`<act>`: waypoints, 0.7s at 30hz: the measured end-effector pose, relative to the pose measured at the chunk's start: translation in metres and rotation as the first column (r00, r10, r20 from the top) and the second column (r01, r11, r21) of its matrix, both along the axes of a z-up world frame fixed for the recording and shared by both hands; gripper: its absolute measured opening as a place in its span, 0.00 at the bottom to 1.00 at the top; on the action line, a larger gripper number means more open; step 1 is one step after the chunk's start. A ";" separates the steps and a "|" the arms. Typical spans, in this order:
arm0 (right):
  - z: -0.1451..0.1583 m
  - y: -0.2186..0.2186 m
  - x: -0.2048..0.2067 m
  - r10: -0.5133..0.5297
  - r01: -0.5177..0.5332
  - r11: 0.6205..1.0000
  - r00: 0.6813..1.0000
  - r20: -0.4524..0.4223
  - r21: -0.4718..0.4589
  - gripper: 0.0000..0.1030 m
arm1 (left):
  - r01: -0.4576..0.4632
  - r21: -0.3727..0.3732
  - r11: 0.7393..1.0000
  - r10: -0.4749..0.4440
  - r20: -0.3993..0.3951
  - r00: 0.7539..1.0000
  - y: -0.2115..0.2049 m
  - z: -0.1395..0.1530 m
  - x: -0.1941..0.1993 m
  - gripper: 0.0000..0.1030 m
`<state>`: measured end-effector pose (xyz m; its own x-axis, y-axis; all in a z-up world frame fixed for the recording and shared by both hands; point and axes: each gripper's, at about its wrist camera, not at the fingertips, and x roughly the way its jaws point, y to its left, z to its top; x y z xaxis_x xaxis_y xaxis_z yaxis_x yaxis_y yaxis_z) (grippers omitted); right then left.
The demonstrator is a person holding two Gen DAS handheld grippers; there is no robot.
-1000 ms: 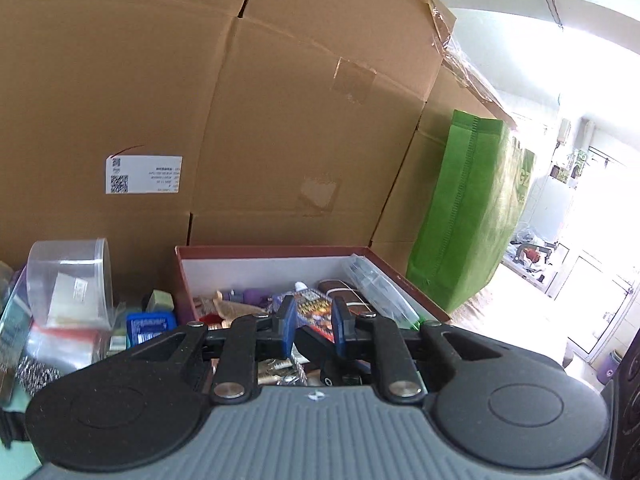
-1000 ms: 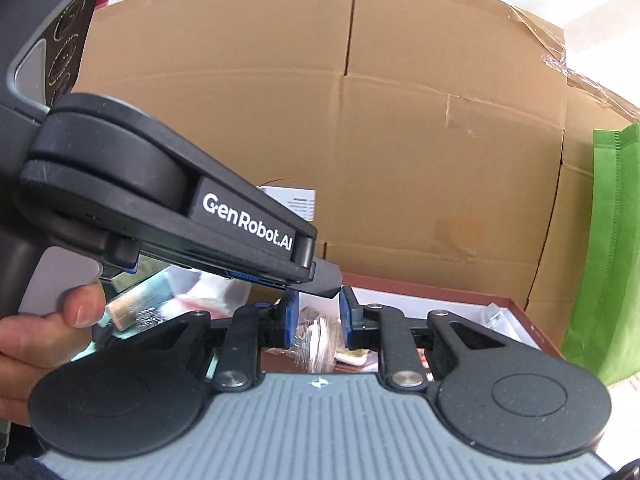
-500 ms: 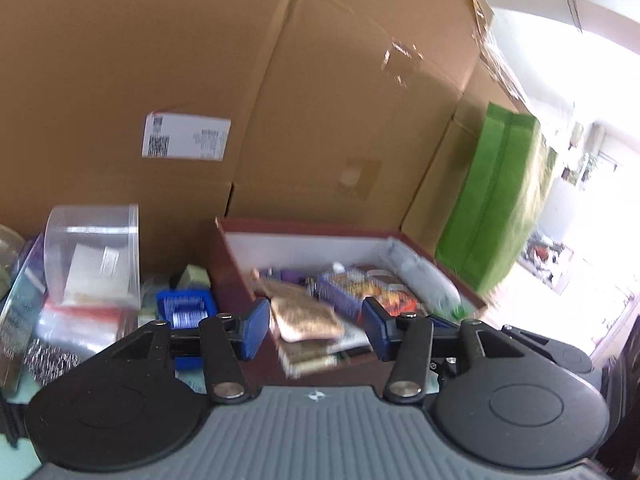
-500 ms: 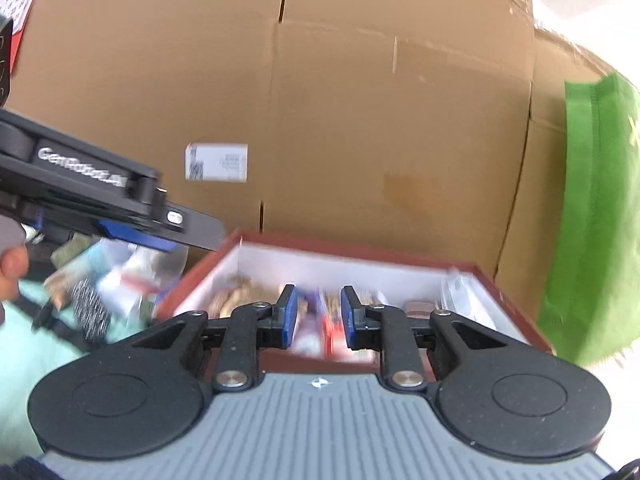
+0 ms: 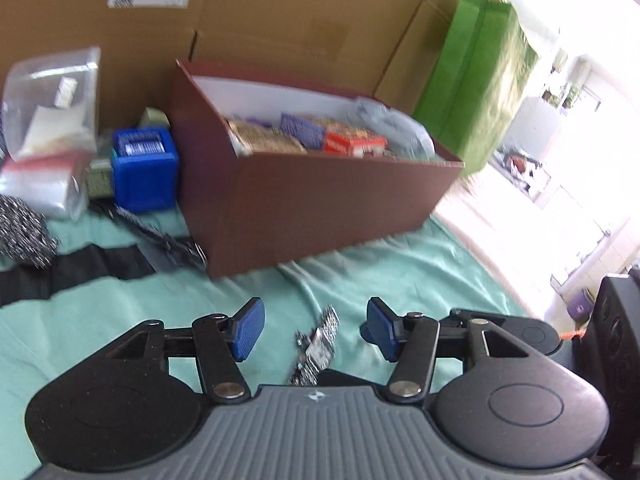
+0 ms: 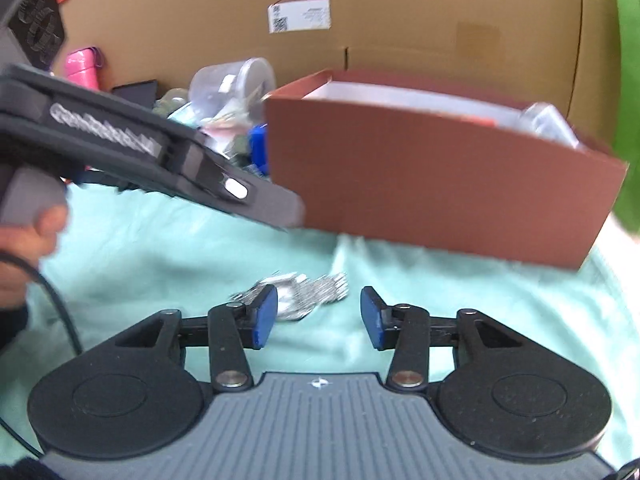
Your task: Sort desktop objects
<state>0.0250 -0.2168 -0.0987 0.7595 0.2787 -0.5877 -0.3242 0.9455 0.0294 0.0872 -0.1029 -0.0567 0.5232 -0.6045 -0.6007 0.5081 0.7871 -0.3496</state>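
A silvery metal band [image 5: 318, 350] [image 6: 304, 296] lies on the mint-green cloth [image 5: 400, 272] covering the worktop, near the front wall of the brown box [image 5: 320, 200] [image 6: 432, 184]. The left hand-held gripper [image 5: 314, 330] points down at it, jaws opening, pads clear of it. The right hand-held gripper [image 6: 318, 316] does likewise, its jaws opening with the band just beyond. A blue box [image 5: 144, 168] and clear bags [image 5: 48, 96] lie left of the brown box; cardboard cartons [image 5: 280, 12] stand behind.

a storage or stockroom corner is showing here: big labelled cardboard cartons [image 5: 280, 20] are standing behind a cloth-covered table [image 5: 400, 264], with a green bag [image 5: 480, 80] leaning alongside.
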 end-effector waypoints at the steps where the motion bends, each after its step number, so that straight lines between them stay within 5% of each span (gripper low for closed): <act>1: -0.001 0.003 -0.002 0.007 -0.007 1.000 1.000 0.000 -0.001 0.49 | 0.011 0.006 1.000 -0.011 -0.009 1.000 -0.003 -0.003 0.000 0.57; 9: -0.006 0.019 -0.012 0.023 -0.023 0.999 1.000 0.000 -0.042 0.64 | 0.077 0.057 0.995 -0.074 -0.054 0.996 -0.022 -0.022 0.002 0.53; 13: -0.005 0.018 -0.009 0.010 -0.010 1.000 1.000 -0.008 -0.030 0.64 | 0.067 0.079 0.995 -0.063 -0.046 0.997 -0.025 -0.021 0.003 0.37; 16: -0.004 0.021 -0.008 0.017 -0.017 0.999 1.000 -0.008 -0.031 0.64 | 0.058 0.072 0.996 -0.055 -0.047 0.997 -0.025 -0.022 0.004 0.36; 19: -0.005 0.022 -0.007 0.004 -0.004 1.000 1.000 -0.004 -0.030 0.58 | 0.045 0.080 0.996 -0.042 -0.039 0.998 -0.025 -0.022 0.002 0.30; 21: -0.004 0.021 -0.009 -0.006 0.006 1.000 1.000 0.001 -0.026 0.45 | 0.047 0.091 0.995 -0.043 -0.041 0.998 -0.026 -0.021 -0.001 0.16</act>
<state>0.0163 -0.1955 -0.1027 0.7620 0.2588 -0.5936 -0.3185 0.9479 0.0044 0.0857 -0.1284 -0.0781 0.4720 -0.5684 -0.6739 0.5312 0.7934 -0.2971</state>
